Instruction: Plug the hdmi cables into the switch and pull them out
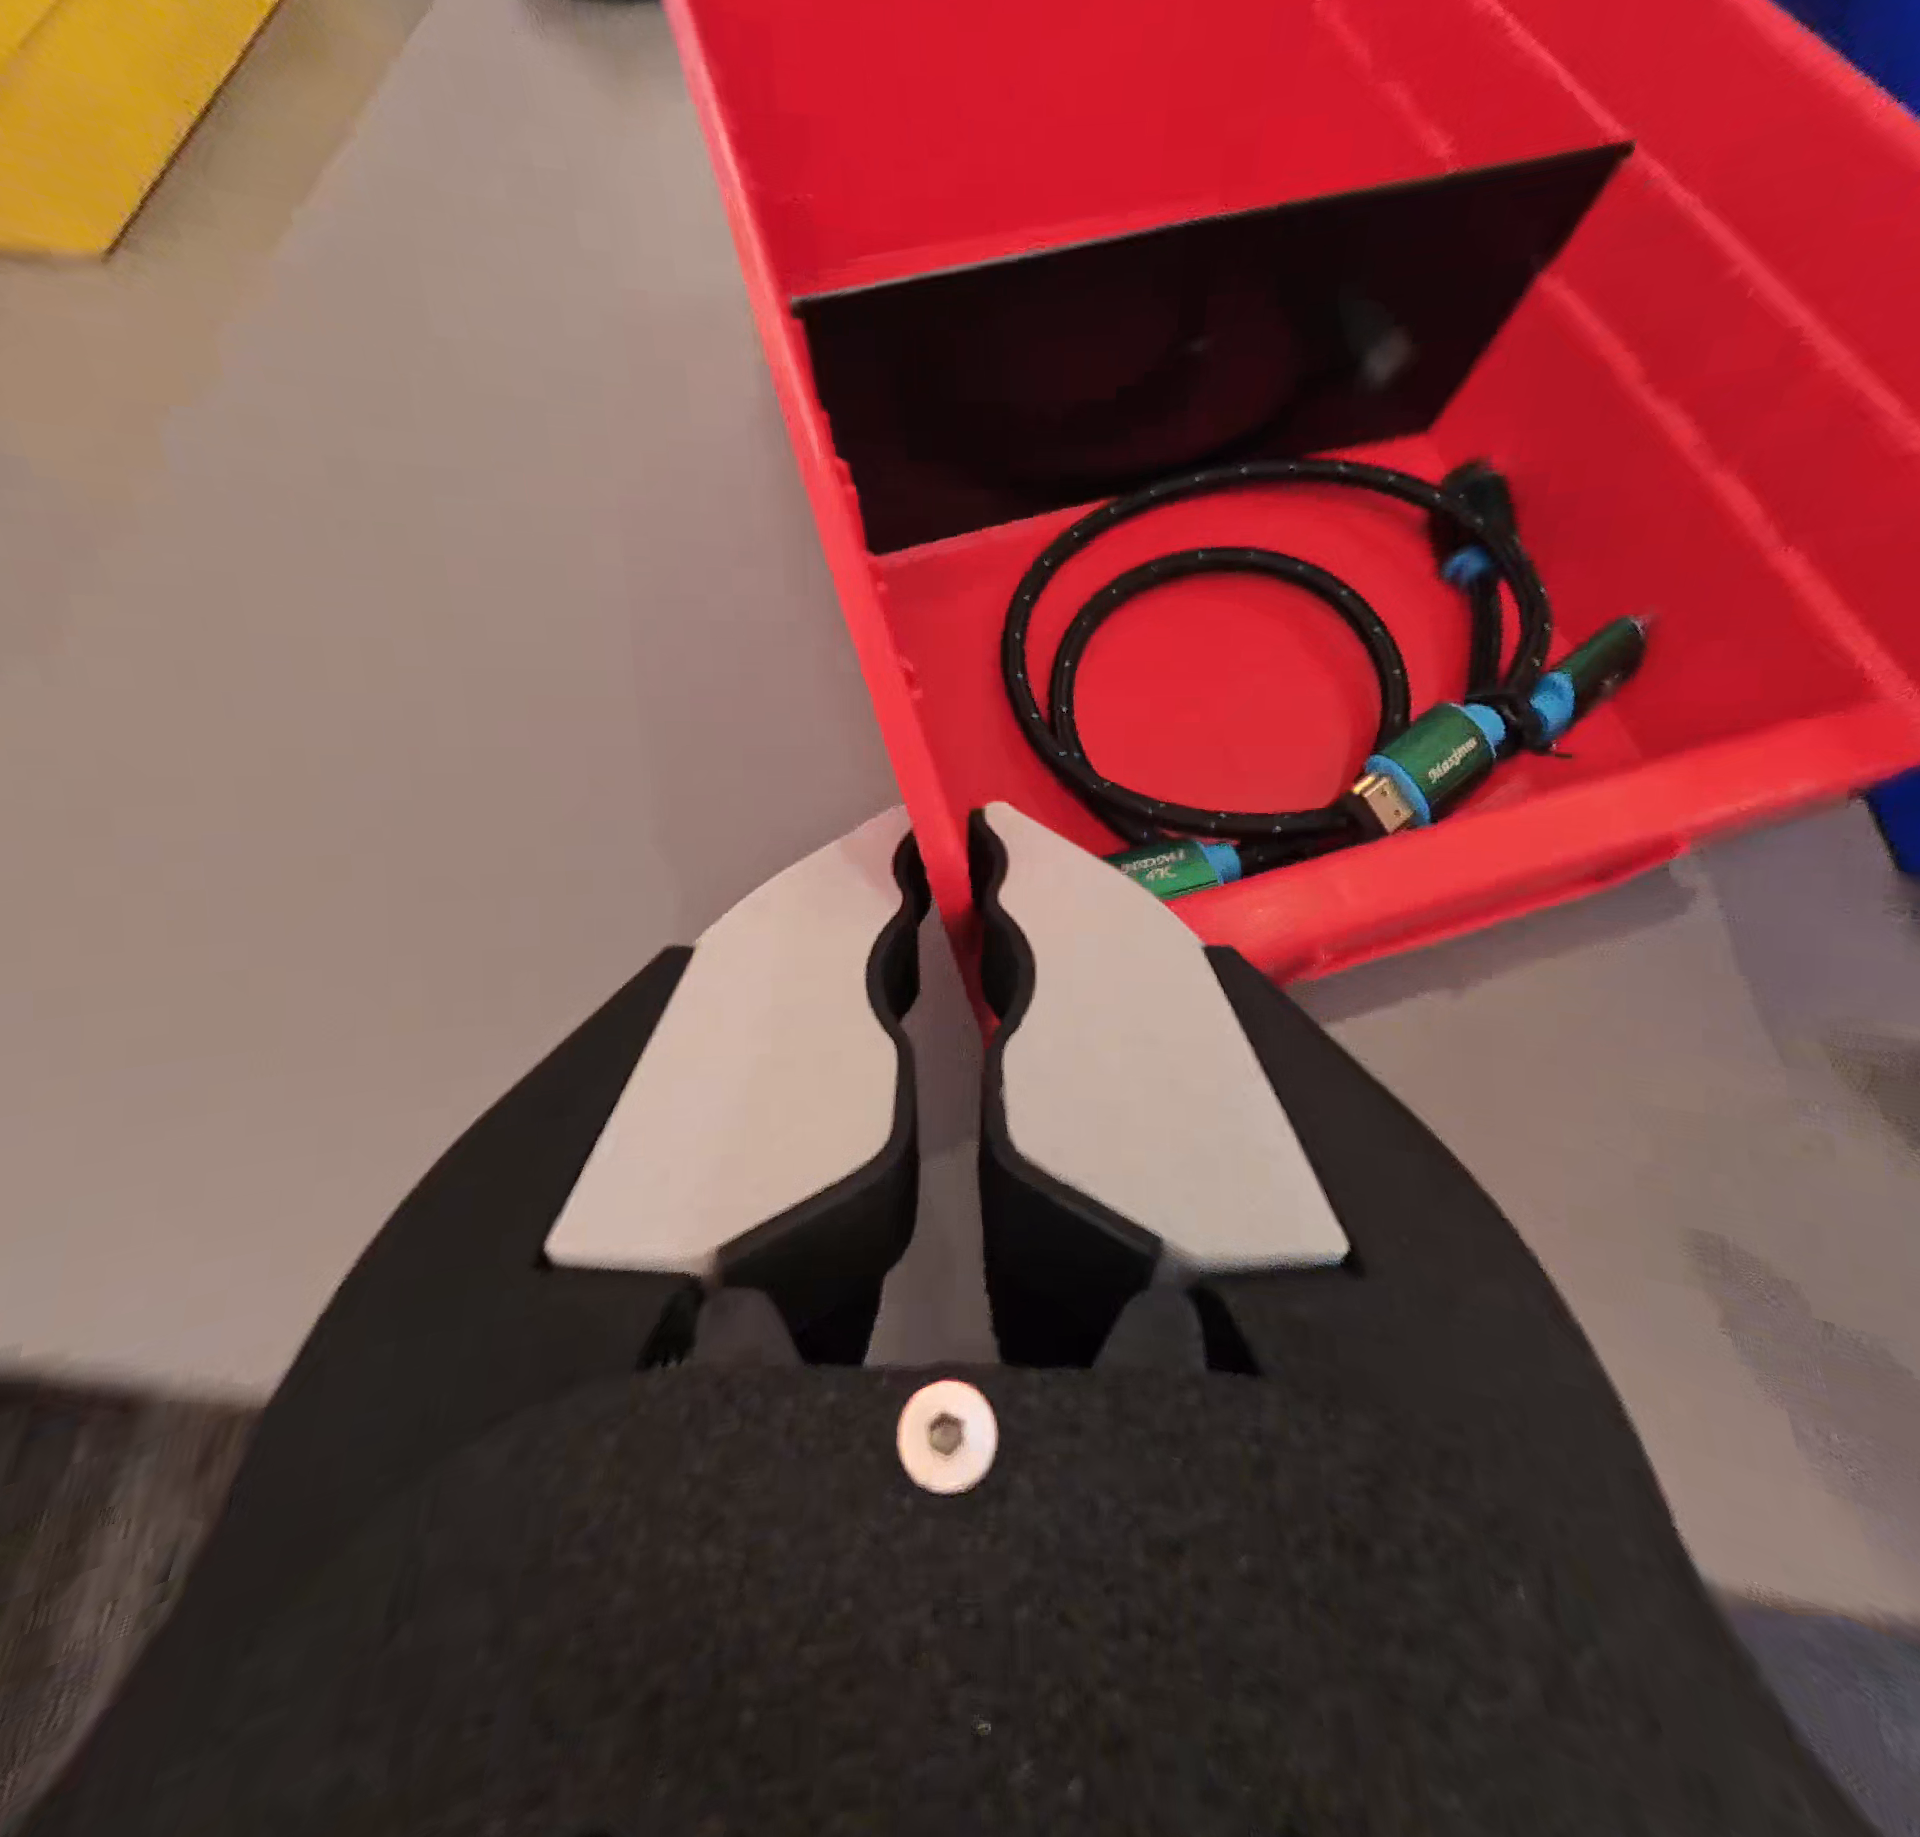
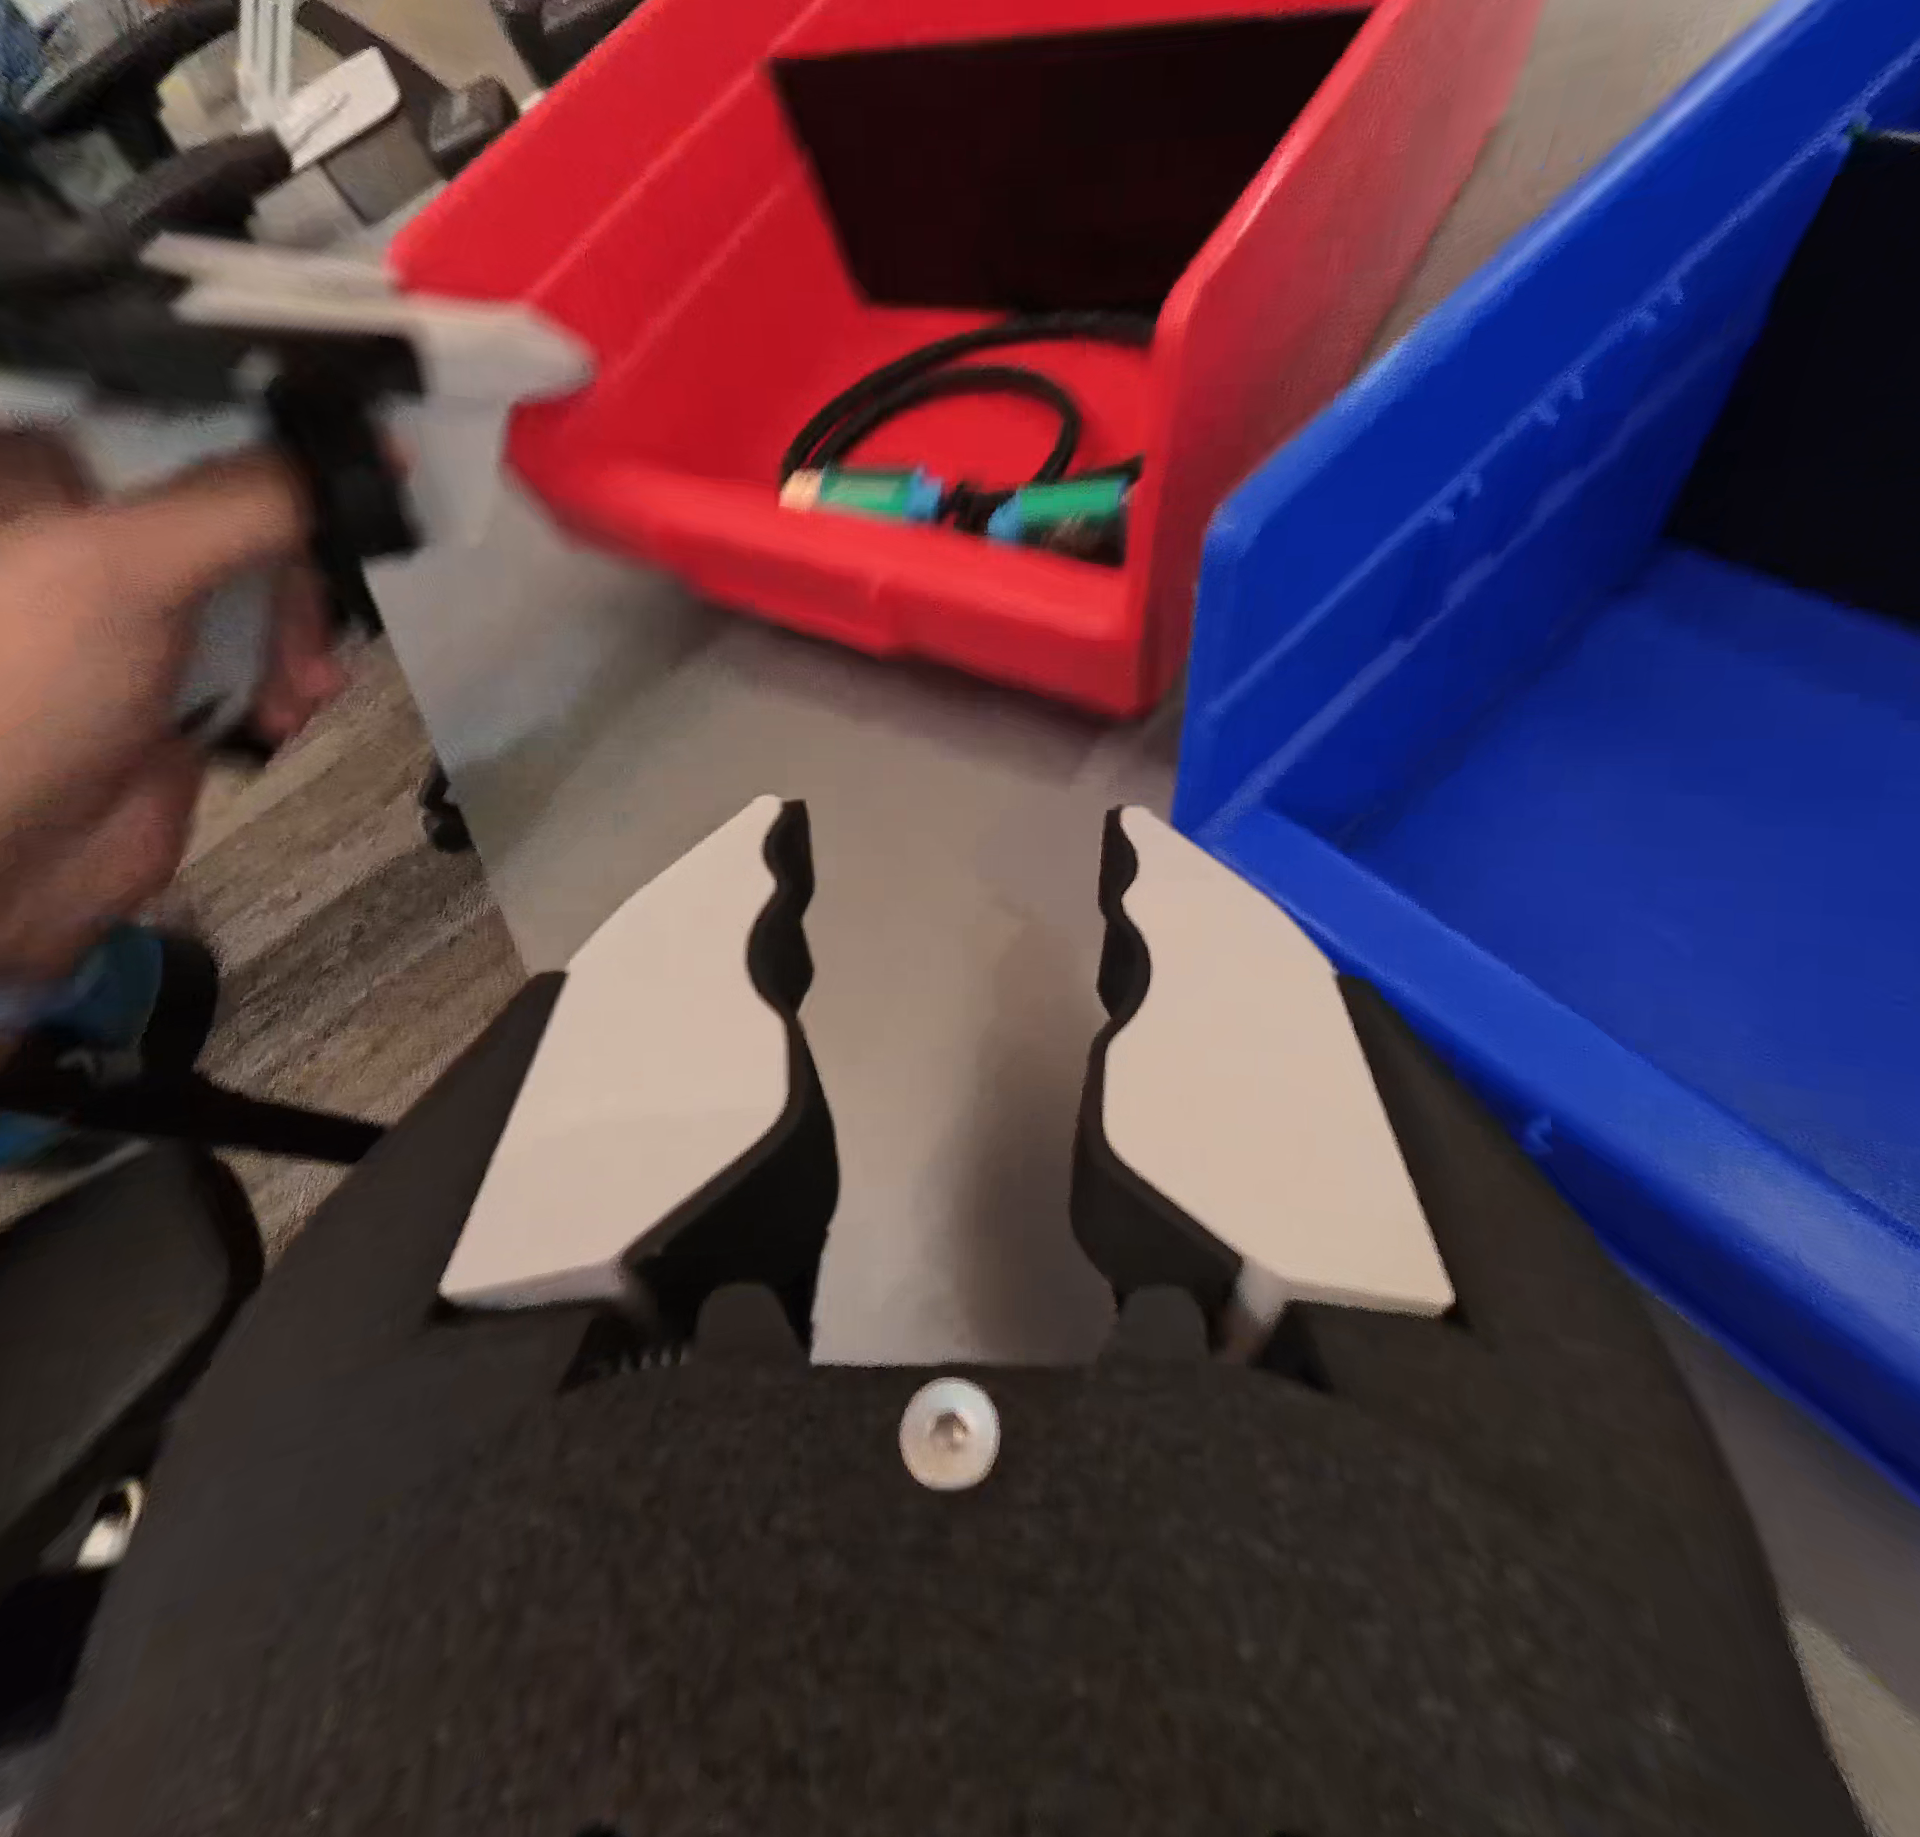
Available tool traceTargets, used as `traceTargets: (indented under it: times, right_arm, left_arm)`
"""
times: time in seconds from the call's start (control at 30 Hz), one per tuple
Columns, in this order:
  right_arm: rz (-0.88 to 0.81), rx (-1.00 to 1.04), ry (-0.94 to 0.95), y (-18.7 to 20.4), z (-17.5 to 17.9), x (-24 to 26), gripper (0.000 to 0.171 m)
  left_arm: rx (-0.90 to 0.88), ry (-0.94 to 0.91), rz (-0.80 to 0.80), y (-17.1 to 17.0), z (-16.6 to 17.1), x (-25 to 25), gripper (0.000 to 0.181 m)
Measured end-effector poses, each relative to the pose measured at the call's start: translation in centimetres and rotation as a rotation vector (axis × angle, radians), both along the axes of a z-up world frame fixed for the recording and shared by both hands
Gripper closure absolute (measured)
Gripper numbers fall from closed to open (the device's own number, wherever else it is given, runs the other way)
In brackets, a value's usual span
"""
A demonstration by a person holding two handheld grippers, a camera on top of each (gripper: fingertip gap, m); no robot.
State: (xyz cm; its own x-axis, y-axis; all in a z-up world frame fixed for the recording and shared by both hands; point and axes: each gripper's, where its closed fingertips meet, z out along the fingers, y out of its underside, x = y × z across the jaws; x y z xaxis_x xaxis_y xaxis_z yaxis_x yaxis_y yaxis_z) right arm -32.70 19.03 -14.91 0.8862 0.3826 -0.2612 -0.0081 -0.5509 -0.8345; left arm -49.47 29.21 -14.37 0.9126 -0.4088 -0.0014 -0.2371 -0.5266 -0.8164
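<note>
- Two tools are showing, one per hand, and neither is holding anything.
- Left tool (image 1: 940,826): its jaws are sitting nearly closed, with only a narrow slit between the fingertips. It is hovering above the grey counter (image 1: 416,644), with its tips just at the near left corner of the red bin (image 1: 1558,852).
- Right tool (image 2: 956,821): its jaws are standing wide apart, framing bare counter surface. It is hovering near the front of the red bin, with the blue bin (image 2: 1455,748) just to its right.
- In the right wrist view, the left tool is appearing blurred at the far left, gripped by a hand (image 2: 114,644).
- HDMI cables (image 1: 1226,644) are lying coiled in the near compartment of the red bin. Their black braided cords are looping on the floor of the bin, and green plugs (image 1: 1444,748) with blue collars are resting near the front wall.
- Black divider panel (image 1: 1195,353): it is standing across the red bin, behind the cables.
- Red and blue bins are standing side by side on the counter, close together.
- Yellow object (image 1: 114,83): it is lying at the far left of the counter, well apart from the bins.
</note>
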Motion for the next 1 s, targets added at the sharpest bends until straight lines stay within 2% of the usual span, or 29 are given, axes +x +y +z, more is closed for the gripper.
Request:
traceTargets:
  times: [0.13,0.17,0.2,0.27,0.37,0.5,0.63,0.73,0.8,0.87,1.0]
  right_arm:
    - [-0.044,0.02,-0.035,1.2,0.3,-1.7,0.117]
    - [-0.037,0.028,-0.055,1.3,0.4,-2.0,0.126]
    - [-0.043,0.013,-0.083,1.2,0.2,-2.2,0.148]
    - [-0.027,-0.006,-0.168,0.5,0.5,-2.4,0.157]
    - [-0.074,0.054,-0.162,-0.4,3.4,-1.8,0.164]
    - [-0.19,0.245,-0.121,-1.2,10.8,2.3,0.164]
    - [-0.368,0.402,-0.168,-3.2,18.4,11.3,0.164]
    - [-0.548,0.427,-0.241,-5.7,21.1,21.0,0.165]
    - [-0.664,0.381,-0.264,-8.1,21.0,27.9,0.166]
    - [-0.768,0.311,-0.288,-10.8,19.5,34.7,0.166]
    - [-0.89,0.134,-0.339,-16.0,13.7,46.1,0.166]
  left_arm:
    - [-0.003,0.004,0.088,-6.6,0.1,-2.6,0.176]
    - [-0.004,-0.003,0.098,-7.9,0.2,-3.2,0.176]
    - [0.005,-0.01,0.1,-9.1,0.5,-3.5,0.176]
    - [0.065,0.016,0.095,-11.1,1.9,-3.7,0.174]
    - [0.245,0.139,0.099,-12.5,6.4,-3.0,0.175]
    - [0.456,0.105,0.05,-12.2,14.3,1.3,0.175]
    - [0.606,0.071,-0.123,-11.4,20.9,10.7,0.175]
    - [0.612,0.038,-0.301,-11.2,22.5,20.9,0.174]
    - [0.59,0.017,-0.408,-11.8,21.9,28.3,0.174]
    - [0.547,-0.002,-0.507,-12.8,20.1,35.7,0.174]
    - [0.397,-0.026,-0.68,-15.6,13.2,48.4,0.174]
